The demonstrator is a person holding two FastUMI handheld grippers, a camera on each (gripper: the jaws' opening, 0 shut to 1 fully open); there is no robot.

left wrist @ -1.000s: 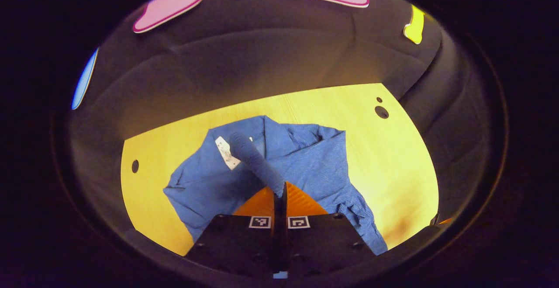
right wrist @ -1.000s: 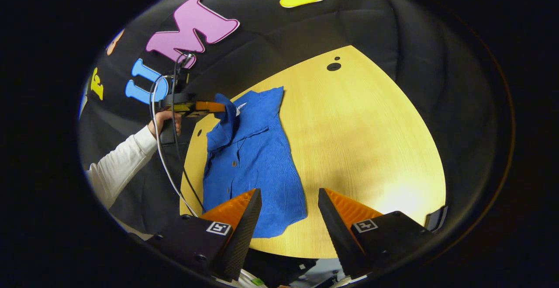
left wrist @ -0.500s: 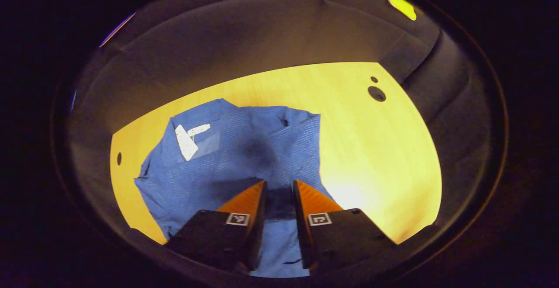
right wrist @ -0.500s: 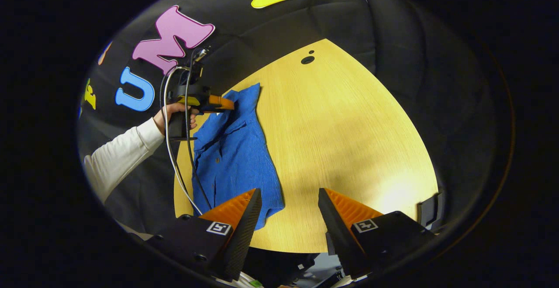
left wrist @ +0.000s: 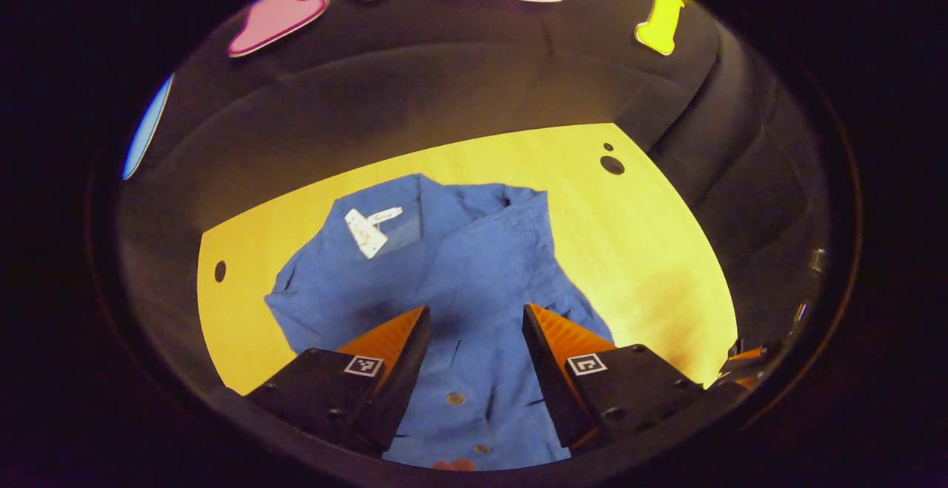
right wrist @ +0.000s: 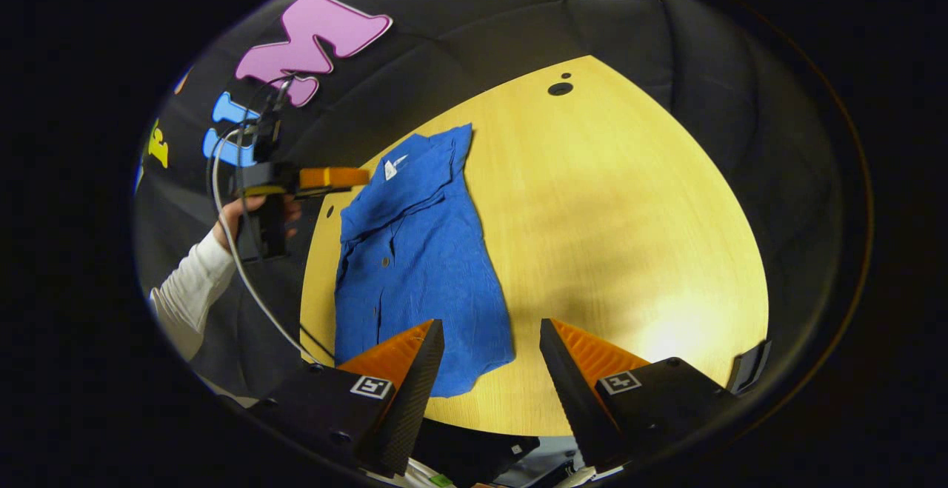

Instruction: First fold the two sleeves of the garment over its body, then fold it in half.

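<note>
Nearest, in the right gripper view, the right gripper (right wrist: 489, 340) hangs over the near edge of the round wooden table (right wrist: 629, 199), its fingers spread wide apart with nothing between them. Just beyond its left finger lies the hem of the blue shirt (right wrist: 418, 258), which stretches away along the left part of the table, collar at the far end with a white label (right wrist: 390, 169) showing inside it.

In the left gripper view the left gripper (left wrist: 474, 325) hovers above the same blue shirt (left wrist: 459, 266), fingers also apart and holding nothing; the button placket runs between them. From the right gripper view that left gripper (right wrist: 333, 177) sits beside the collar end, held by a hand (right wrist: 248, 210) in a white sleeve (right wrist: 185, 292).

The cloth looks thin, soft and crinkled, so I would expect it to be light and limp, sagging and dragging its lower layers when lifted from one point. The sleeves appear already tucked onto the body, though I cannot tell how neatly. For the half fold, the sensible hold seems to be the two corners of one end, hem or shoulders, one gripper on each, pinching all layers. Buttons and the collar seam are stiffer spots; a pinch on bare fabric beside them should grip better.
</note>
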